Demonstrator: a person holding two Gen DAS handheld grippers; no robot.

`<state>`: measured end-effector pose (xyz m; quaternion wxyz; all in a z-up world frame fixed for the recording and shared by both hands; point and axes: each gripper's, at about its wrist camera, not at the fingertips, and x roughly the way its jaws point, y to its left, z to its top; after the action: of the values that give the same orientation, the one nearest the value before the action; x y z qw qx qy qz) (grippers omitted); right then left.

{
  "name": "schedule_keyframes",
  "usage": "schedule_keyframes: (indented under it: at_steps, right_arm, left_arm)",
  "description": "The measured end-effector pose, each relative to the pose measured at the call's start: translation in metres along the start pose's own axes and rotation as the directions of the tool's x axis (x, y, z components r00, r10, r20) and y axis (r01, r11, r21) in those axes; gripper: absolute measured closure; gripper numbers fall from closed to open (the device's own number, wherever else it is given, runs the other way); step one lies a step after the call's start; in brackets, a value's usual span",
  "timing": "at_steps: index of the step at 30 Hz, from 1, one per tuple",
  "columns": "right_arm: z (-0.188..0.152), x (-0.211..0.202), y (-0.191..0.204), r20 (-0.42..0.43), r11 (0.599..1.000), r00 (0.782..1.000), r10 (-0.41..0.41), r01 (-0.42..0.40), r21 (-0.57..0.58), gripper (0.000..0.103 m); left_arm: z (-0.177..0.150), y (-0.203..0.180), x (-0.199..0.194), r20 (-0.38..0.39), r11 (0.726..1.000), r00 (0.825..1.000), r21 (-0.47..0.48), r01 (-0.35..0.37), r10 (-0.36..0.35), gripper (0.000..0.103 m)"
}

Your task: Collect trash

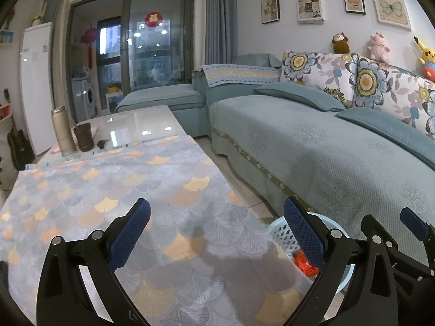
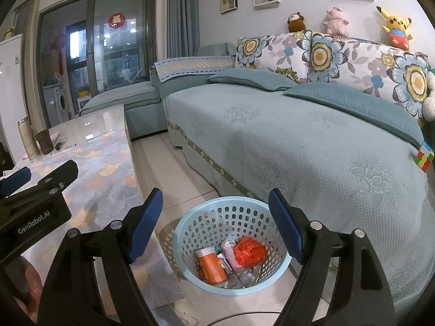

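The right gripper [image 2: 216,224] is held wide and empty above the blue basket [image 2: 190,217] at lower centre; an orange bottle [image 2: 212,269] and red wrapper [image 2: 248,254] are seen inside; the left gripper [image 1: 217,233] is likewise spread, empty, over the tablecloth [image 1: 108,184]; collection is judged nearly done; further trash must next be sought.

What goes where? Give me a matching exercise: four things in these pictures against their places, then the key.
Things
1. orange bottle
2. thermos flask
3. Rubik's cube
4. Pikachu plush

Places
A. on the sofa seat
B. on top of the sofa back
C. inside the blue basket
D. on the far part of the table

Pairs: 1-C, 2-D, 3-A, 4-B
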<state>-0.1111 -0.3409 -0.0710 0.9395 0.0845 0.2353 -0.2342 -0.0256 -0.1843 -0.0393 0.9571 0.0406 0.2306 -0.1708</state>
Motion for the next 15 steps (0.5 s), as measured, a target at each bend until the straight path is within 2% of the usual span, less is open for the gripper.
schedule_keyframes:
  at_steps: [10,15]
  right_arm:
    - [-0.0001,0.0003,0.0000,-0.001,1.000,1.000,0.003,-0.003,-0.003,0.027]
    - [-0.0001,0.0006,-0.0003,-0.002,1.000,1.000,0.004,-0.004,-0.003,0.027]
  left_arm:
    - [0.0021,-0.0026,-0.0034,0.015,1.000,1.000,0.007,-0.018,0.018,0.008]
    - [0.0049,0.0014,-0.0017,-0.006,1.000,1.000,-0.016,0.007,-0.007,0.007]
